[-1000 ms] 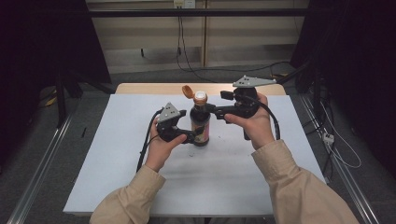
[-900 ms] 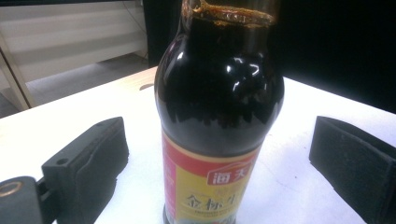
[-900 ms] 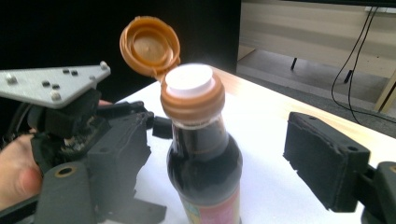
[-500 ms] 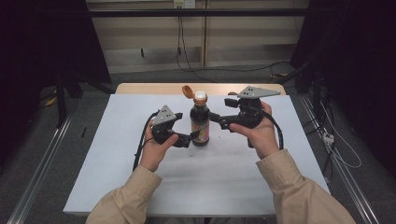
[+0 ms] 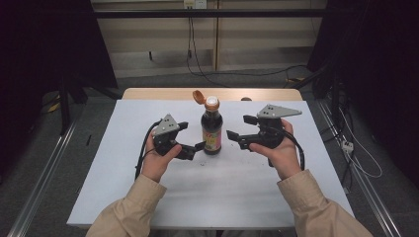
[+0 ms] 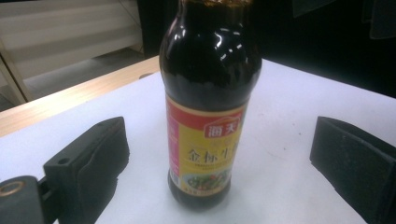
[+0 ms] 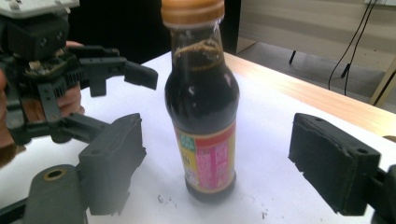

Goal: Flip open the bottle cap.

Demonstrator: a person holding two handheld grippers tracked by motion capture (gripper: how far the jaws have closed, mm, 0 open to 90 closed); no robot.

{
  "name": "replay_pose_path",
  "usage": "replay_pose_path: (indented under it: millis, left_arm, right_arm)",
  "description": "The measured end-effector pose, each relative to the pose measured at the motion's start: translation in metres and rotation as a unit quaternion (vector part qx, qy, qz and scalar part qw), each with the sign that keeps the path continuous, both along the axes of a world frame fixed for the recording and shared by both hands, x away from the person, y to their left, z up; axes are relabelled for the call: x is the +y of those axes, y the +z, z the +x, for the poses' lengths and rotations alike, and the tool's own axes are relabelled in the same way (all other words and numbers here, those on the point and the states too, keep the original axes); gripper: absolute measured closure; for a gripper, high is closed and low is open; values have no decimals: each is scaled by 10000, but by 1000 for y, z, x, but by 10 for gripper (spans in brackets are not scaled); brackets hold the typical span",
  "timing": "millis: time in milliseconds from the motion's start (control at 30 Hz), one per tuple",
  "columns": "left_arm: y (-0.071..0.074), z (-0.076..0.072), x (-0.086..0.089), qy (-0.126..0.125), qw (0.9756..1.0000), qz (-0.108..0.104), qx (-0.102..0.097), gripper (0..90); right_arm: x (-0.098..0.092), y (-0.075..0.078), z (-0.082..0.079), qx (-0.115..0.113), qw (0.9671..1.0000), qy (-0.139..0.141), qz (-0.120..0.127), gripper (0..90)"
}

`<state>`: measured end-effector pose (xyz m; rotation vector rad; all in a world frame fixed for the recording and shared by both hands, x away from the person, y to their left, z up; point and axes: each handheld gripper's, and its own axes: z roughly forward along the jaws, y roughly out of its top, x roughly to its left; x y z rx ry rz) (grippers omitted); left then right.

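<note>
A dark sauce bottle (image 5: 212, 129) with a red and yellow label stands upright mid-table. Its orange flip cap (image 5: 198, 96) hangs open beside the neck. My left gripper (image 5: 190, 137) is open just left of the bottle's lower half, not touching it. My right gripper (image 5: 238, 127) is open just right of the bottle. In the left gripper view the bottle (image 6: 208, 107) stands a little ahead of the spread pads (image 6: 95, 156). In the right gripper view the bottle (image 7: 203, 116) stands between and beyond the pads (image 7: 334, 163), with the left gripper (image 7: 119, 95) behind it.
A white sheet covers the table (image 5: 123, 197), with a bare wooden strip (image 5: 158, 94) along the far edge. Metal rails (image 5: 44, 182) run along the floor on both sides. Cables (image 5: 356, 153) lie on the floor at the right.
Both grippers have let go of the bottle and drawn back. The right one moved right and down from the neck, the left one moved left from the body. The bottle stays upright.
</note>
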<state>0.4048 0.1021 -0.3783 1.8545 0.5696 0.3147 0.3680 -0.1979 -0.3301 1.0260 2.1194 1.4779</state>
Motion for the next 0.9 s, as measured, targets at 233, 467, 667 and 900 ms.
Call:
replay_pose_path:
  millis: [233,467,667,900]
  left_arm:
    - [-3,-5,9,-25,10000,27,-14,43]
    - [-4,-8,16,-54,10000,6,46,45]
    - [-4,-12,22,-69,10000,13,36,45]
    - [-8,-15,24,-87,9999,48,58,45]
  right_arm:
    - [-3,-7,-6,-22,10000,-16,-7,173]
    - [-8,-14,-12,-51,9999,-59,-82,173]
    - [-16,-21,-17,-12,9999,-105,-35,173]
    - [-24,-29,-24,16,9999,-127,-45,173]
